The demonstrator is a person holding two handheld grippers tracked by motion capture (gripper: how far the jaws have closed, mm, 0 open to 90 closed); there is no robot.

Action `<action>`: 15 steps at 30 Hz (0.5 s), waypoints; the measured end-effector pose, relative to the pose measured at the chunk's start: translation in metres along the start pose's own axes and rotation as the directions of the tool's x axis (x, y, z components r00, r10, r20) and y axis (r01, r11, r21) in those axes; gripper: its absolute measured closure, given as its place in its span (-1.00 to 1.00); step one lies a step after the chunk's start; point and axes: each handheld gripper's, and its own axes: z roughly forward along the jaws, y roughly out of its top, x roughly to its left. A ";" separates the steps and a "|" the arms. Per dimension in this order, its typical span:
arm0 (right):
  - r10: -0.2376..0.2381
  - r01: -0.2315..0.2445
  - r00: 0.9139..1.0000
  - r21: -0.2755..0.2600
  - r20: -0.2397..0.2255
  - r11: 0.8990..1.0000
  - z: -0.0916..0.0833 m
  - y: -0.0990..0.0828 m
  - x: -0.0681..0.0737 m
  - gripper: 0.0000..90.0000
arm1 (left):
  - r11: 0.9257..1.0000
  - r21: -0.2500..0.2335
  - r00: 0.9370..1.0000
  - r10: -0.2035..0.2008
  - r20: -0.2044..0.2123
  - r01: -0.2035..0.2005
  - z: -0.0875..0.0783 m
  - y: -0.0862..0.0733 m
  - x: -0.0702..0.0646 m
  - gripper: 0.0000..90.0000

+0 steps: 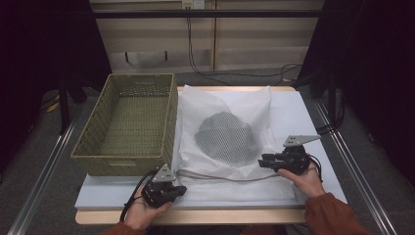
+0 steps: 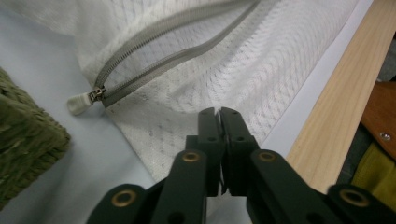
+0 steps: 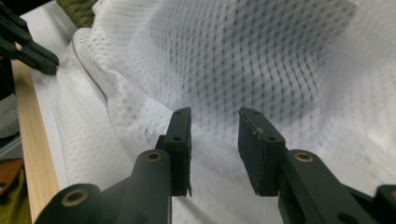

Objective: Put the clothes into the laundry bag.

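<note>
Mesh laundry bag (image 1: 230, 142) is lying across the middle of the bench (image 1: 303, 117) in the high view, a dark bundle (image 1: 226, 138) showing through it, the woven basket (image 1: 128, 122) sitting just beside it at the left. Its grey zipper (image 2: 187, 44) is running along the lower edge, partly open, with the pull tab (image 2: 83, 101) at the left end in the left gripper view.

Slipping is the main risk, as I judge it: the left tongs (image 2: 219, 112) are pinching only a thin fold of net near the lower left corner, and a sideways tug from the other hand could drag the fabric out of them. A second worry is the right tongs (image 3: 215, 123) snagging loose mesh rather than the zipper edge (the weave is soft and bunching), which could lift the whole bag and shift the bundle.

Left tongs are pressing together on the corner of the bag at the lower left of the high view. Right tongs, at the lower right there, are standing partly apart, hovering over the rumpled mesh with nothing clamped between the pads.
</note>
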 end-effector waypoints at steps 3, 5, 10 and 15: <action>0.012 -0.011 0.999 -0.014 0.048 1.000 -0.011 -0.011 -0.002 0.38 | 1.000 -0.027 1.000 -0.003 -0.009 0.003 -0.005 -0.002 0.003 0.52; 0.026 -0.024 0.997 -0.022 0.066 0.999 -0.020 -0.019 -0.005 0.37 | 0.998 -0.060 1.000 -0.012 -0.007 0.011 -0.016 -0.006 0.008 0.51; 0.062 -0.059 0.993 -0.026 0.102 0.998 -0.033 -0.034 -0.013 0.31 | 0.997 -0.063 0.996 -0.056 -0.067 0.051 -0.020 -0.011 0.022 0.46; 0.073 -0.072 0.988 -0.010 0.138 0.997 -0.035 -0.040 -0.016 0.25 | 1.000 -0.009 0.997 0.002 -0.081 -0.003 -0.006 -0.008 0.017 0.24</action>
